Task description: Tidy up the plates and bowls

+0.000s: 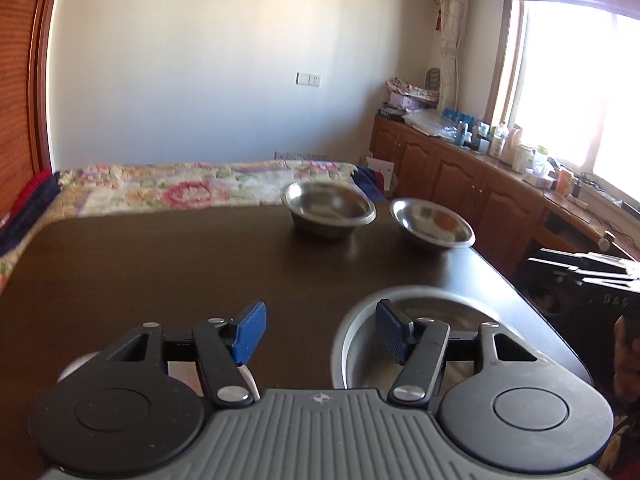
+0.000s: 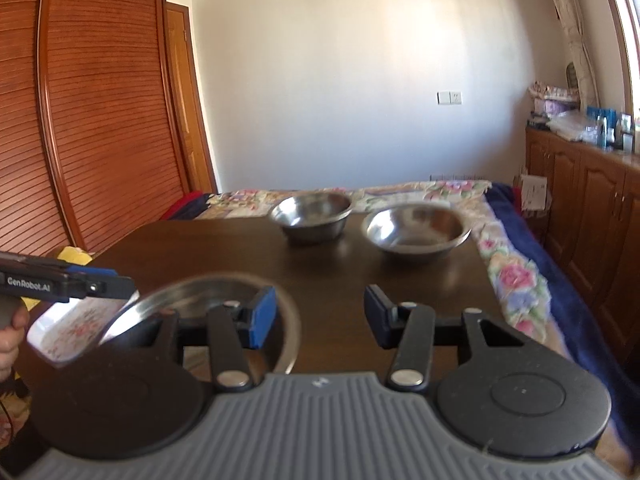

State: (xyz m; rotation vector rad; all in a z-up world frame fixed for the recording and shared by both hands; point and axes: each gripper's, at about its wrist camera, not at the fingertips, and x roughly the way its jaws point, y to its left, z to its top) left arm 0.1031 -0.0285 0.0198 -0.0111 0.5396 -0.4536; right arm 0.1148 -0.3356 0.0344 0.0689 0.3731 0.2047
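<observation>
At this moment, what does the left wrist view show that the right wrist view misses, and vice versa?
Only the left wrist view shows the bright window and the cluttered counter below it. Only the right wrist view shows the slatted wooden wardrobe and the white floral rectangular dish. Both share the dark wooden table, two steel bowls at its far edge, a near steel bowl, and open claws.
</observation>
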